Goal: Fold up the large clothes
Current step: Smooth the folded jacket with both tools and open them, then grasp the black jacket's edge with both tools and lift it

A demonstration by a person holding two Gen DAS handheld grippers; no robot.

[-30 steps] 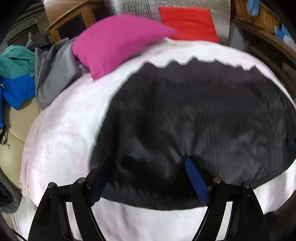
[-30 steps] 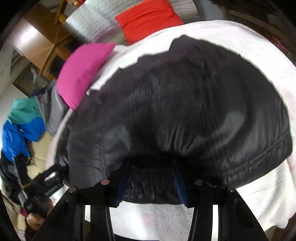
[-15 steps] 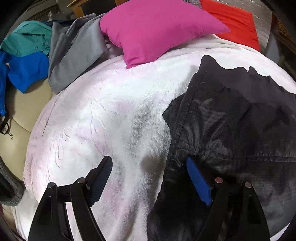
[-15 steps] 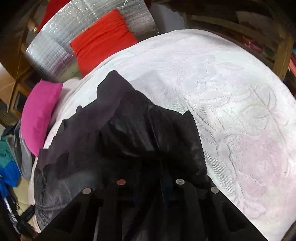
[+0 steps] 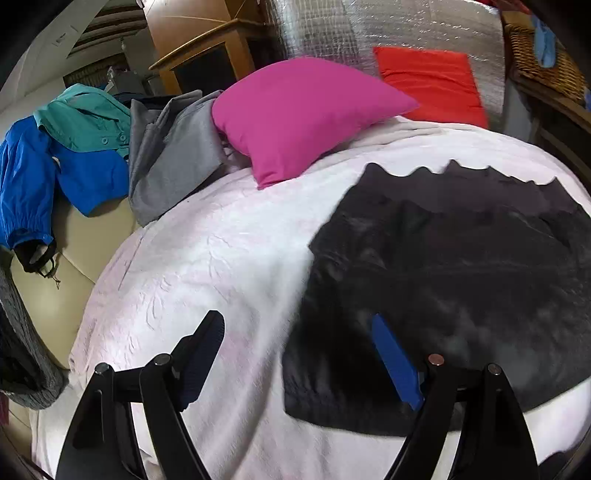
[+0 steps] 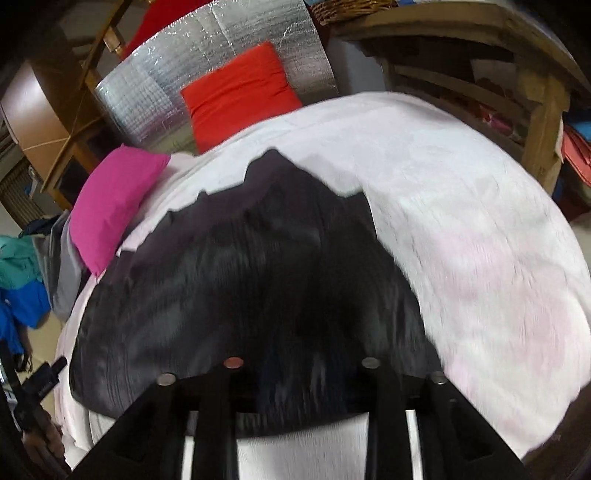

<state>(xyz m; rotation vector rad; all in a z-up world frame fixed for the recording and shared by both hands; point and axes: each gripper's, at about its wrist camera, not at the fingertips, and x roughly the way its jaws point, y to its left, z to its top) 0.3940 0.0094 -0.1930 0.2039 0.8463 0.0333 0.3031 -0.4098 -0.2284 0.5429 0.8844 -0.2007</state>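
A black jacket (image 5: 461,277) lies folded and flat on the white bedspread (image 5: 192,266), its wavy far edge toward the cushions. My left gripper (image 5: 299,350) hangs open over the jacket's near left corner: its blue right pad (image 5: 395,362) is above the cloth and the other finger is above bare bedspread, with nothing gripped. In the right wrist view the jacket (image 6: 240,288) fills the middle. My right gripper (image 6: 299,343) is low over its near part, jaws opening. The pads are lost against the dark cloth, which looks flat and slack.
A pink pillow (image 5: 295,118) and a red cushion (image 5: 432,81) sit at the far end against a silver foil sheet (image 5: 388,33). Grey (image 5: 173,155) and blue-teal (image 5: 74,155) clothes are piled on a beige sofa (image 5: 74,266) at the left. Wooden shelves (image 6: 535,110) stand on the right.
The jacket's left part has been folded over to the right, baring bedspread under the left gripper. The right jaws closed on cloth, then parted. Both grippers drew back.
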